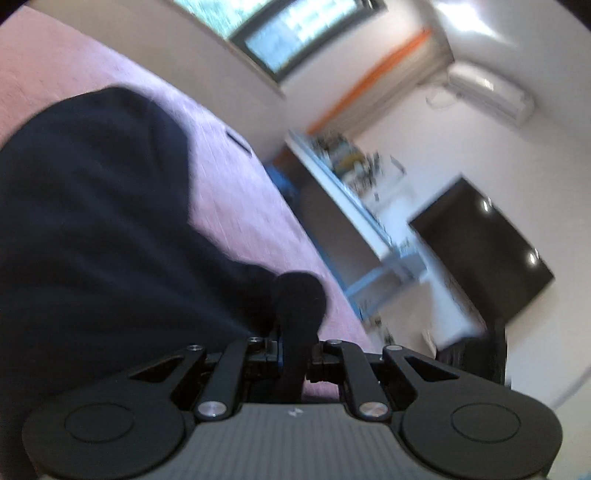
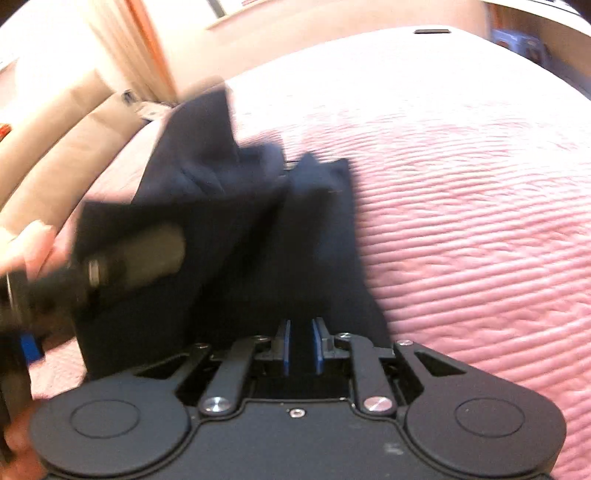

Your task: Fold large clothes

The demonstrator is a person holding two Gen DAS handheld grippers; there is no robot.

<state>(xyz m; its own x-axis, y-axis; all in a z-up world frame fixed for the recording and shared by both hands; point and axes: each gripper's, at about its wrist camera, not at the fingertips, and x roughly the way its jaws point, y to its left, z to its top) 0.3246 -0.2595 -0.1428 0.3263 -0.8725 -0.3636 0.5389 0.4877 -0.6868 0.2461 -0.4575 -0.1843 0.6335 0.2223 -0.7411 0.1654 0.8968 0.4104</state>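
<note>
A large dark navy garment (image 1: 92, 221) lies on a pink quilted bedspread (image 1: 236, 192). In the left wrist view my left gripper (image 1: 297, 317) is shut on a bunched fold of that cloth, which hides the fingertips and trails off to the left. In the right wrist view the garment (image 2: 229, 206) hangs lifted and creased over the bedspread (image 2: 461, 221). My right gripper (image 2: 301, 343) is shut on an edge of it, with dark cloth between the blue pads (image 2: 283, 347). At the left edge a hand (image 2: 26, 243) holds the blurred dark body of the other tool against the cloth.
Past the bed's edge in the left wrist view stand a cluttered white desk (image 1: 354, 206) and a black wall screen (image 1: 484, 251), below a window (image 1: 295, 33) and an air conditioner (image 1: 487, 92). Beige cushions (image 2: 74, 147) border the bed in the right wrist view.
</note>
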